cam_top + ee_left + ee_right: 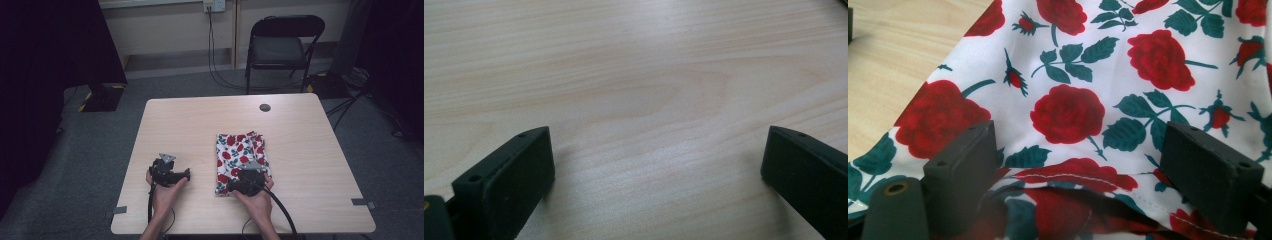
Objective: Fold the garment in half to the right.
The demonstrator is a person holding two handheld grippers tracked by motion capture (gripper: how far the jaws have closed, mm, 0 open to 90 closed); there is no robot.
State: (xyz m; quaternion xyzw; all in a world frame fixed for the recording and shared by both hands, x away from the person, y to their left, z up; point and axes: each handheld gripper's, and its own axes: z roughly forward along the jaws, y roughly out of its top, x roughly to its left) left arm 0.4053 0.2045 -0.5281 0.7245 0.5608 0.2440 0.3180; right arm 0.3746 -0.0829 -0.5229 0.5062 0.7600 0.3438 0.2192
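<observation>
Folding the rose-print cloth [242,156] looks like the work in hand: it lies as a neat rectangle on the wooden table [190,120], a little right of centre and toward the person's edge, its near hem doubled over so a stitched seam shows in the right gripper view. The right gripper [245,183] sits over that near end with its jaws spread wide, one on each side of a raised fold [1073,175]; the pads do not seem to press the fabric, so I judge it released rather than gripping (probably lined up to take or smooth that edge). The left gripper [186,175] rests well apart from the cloth, on bare wood to its left, jaws fully spread with nothing between them. Parked there, it keeps clear of the fabric while the right hand [257,202] works.
</observation>
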